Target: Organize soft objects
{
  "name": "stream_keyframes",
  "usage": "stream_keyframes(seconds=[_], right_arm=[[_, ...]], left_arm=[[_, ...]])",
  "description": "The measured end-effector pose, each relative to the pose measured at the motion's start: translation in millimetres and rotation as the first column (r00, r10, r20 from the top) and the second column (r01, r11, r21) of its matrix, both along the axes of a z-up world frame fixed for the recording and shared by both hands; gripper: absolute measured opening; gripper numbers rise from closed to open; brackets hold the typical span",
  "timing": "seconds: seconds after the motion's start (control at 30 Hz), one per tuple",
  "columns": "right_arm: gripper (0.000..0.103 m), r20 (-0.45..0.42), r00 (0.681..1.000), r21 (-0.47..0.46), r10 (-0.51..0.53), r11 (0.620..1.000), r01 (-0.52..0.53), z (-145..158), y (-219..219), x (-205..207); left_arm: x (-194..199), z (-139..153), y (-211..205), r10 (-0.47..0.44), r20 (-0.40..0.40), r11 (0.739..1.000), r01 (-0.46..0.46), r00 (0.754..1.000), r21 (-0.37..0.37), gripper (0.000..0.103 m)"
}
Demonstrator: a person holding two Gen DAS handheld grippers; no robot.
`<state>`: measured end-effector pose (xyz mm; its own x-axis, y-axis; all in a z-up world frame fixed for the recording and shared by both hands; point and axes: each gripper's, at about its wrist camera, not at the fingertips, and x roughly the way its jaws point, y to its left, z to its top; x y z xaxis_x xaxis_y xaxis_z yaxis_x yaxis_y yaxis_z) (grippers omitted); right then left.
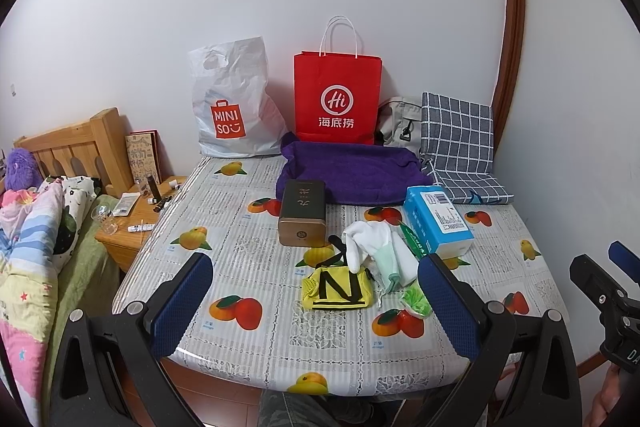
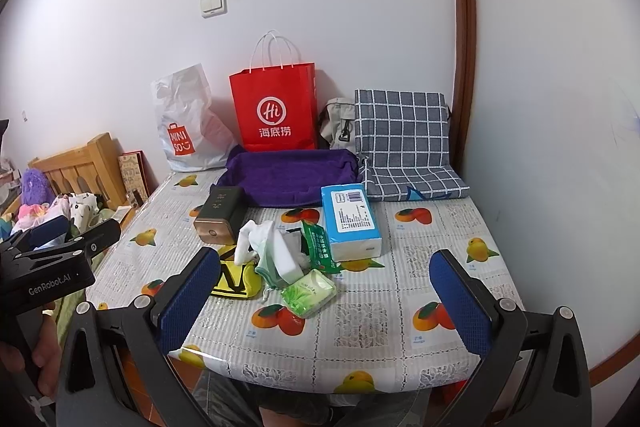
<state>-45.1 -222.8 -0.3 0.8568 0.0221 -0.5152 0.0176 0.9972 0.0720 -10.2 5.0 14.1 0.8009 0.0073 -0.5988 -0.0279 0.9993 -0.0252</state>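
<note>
A small heap of soft things lies mid-table: a yellow pouch [image 1: 335, 288] [image 2: 234, 279] marked N, a white sock [image 1: 362, 237] [image 2: 250, 239], a pale green cloth [image 1: 387, 259] [image 2: 272, 267] and a green tissue pack [image 1: 418, 301] [image 2: 309, 293]. Behind them a folded purple towel [image 1: 348, 173] [image 2: 290, 177] lies flat. My left gripper [image 1: 316, 283] is open, held above the near table edge with the heap between its fingers in view. My right gripper [image 2: 326, 285] is open too, nothing in it.
A brown tin [image 1: 302, 213] [image 2: 219, 214], a blue tissue box [image 1: 438, 223] [image 2: 350, 221], a white plastic bag [image 1: 236, 103], a red paper bag [image 1: 338, 99] and a checked cushion [image 1: 458, 143] stand toward the wall. A bed [image 1: 36, 239] and wooden nightstand [image 1: 132, 223] are left.
</note>
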Motion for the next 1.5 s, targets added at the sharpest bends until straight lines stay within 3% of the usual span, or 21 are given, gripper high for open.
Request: stream_keyframes(seconds=[0.37,0.53,0.8,1.1,1.27,1.5], right_arm=[[0.103,-0.004,1.0,-0.001,0.02,1.0,-0.02,-9,-1,10],[0.103,-0.077,0.997,0.048,0.031,0.998,-0.027,-31,-9,34],[0.103,-0.152,0.988,0.013,0.017,1.0,-0.015,-77,-15,65],[0.103,-0.231,0.97,0.057,0.073,0.996,-0.062,-139,-16,104],[0.103,-0.268,0.949,0.082,0.165,0.986,-0.148,-175,-6,126],[0.103,-0.271,0.944,-0.049,0.185,0.977,-0.206,-202,19,146]], left_arm=[[13,0,10,0.007,-0.02,1.0,-0.008,1.0,-0.02,0.103],[37,-27,13,0.012,-0.066,1.0,-0.014,0.998,-0.027,0.103],[66,-78,12,0.007,-0.162,1.0,-0.012,0.987,-0.029,0.1],[101,-139,16,0.015,-0.277,0.999,-0.029,0.961,-0.046,0.1],[117,-166,21,0.019,-0.326,0.998,-0.037,0.945,-0.05,0.1],[134,-189,23,-0.005,-0.36,0.997,-0.025,0.933,-0.078,0.1]])
